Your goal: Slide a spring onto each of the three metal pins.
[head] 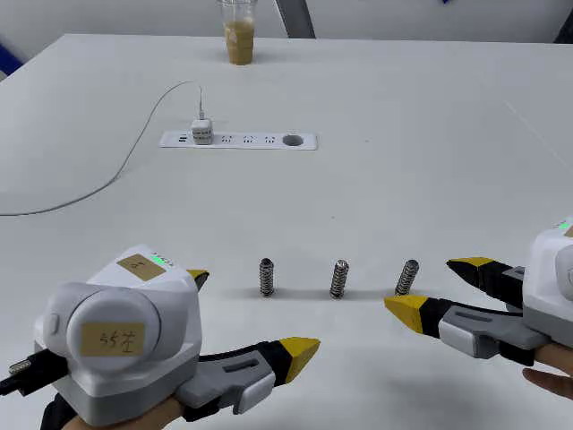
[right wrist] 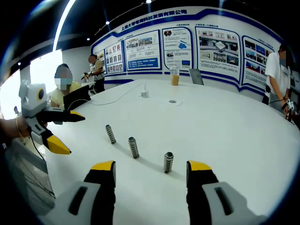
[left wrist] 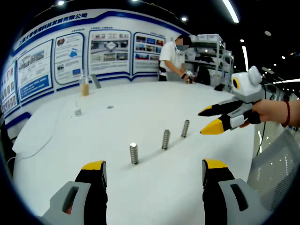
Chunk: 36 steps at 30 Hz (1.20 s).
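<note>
Three metal pins stand in a row on the white table, each with a spring on it: the left spring (head: 266,277) (left wrist: 134,153) (right wrist: 110,134), the middle spring (head: 338,279) (left wrist: 165,139) (right wrist: 133,147) and the right spring (head: 406,277) (left wrist: 185,128) (right wrist: 168,162), which leans a little. My left gripper (head: 249,313) (left wrist: 154,166) (right wrist: 70,132) is open and empty, just left of and nearer than the row. To the right of the row my right gripper (head: 437,287) (right wrist: 151,166) (left wrist: 211,119) is open too, with nothing between its yellow tips.
A white power strip (head: 260,141) with a charger (head: 202,132) and a cable (head: 134,148) lies further back. A cup of tan drink (head: 238,36) stands at the far edge. People (right wrist: 63,86) sit or stand around the table.
</note>
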Each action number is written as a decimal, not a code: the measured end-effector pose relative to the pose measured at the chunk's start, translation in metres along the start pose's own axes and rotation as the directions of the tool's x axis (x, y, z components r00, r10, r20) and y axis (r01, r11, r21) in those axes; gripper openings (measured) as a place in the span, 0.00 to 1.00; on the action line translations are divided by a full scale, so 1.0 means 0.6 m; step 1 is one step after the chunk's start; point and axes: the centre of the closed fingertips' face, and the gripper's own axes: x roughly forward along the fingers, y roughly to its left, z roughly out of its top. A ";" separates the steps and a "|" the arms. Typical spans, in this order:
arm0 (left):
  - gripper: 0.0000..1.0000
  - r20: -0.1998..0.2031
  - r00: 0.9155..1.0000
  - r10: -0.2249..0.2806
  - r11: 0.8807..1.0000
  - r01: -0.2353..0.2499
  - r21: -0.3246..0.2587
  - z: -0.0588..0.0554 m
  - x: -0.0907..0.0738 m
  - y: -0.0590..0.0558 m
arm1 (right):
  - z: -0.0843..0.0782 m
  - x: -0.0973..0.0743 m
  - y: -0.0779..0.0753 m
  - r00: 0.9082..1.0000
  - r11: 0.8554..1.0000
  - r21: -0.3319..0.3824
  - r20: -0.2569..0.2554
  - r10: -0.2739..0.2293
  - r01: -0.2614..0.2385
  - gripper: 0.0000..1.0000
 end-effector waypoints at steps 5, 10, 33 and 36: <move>0.86 -0.006 1.000 0.003 1.000 -0.003 0.010 0.007 -0.016 0.001 | 0.000 -0.016 0.006 1.000 1.000 0.028 -0.001 0.009 -0.009 0.67; 0.88 -0.008 1.000 0.004 1.000 -0.004 0.008 0.009 -0.027 0.004 | -0.004 -0.029 0.010 1.000 0.999 0.047 -0.003 0.007 -0.007 0.70; 1.00 -0.016 1.000 0.025 0.998 -0.026 -0.051 -0.011 -0.053 0.013 | -0.005 -0.067 0.051 0.999 0.997 0.067 0.005 0.041 -0.042 0.89; 1.00 -0.015 0.999 0.031 0.998 -0.031 -0.051 -0.013 -0.055 0.016 | -0.005 -0.069 0.051 0.999 0.997 0.069 0.006 0.041 -0.041 0.91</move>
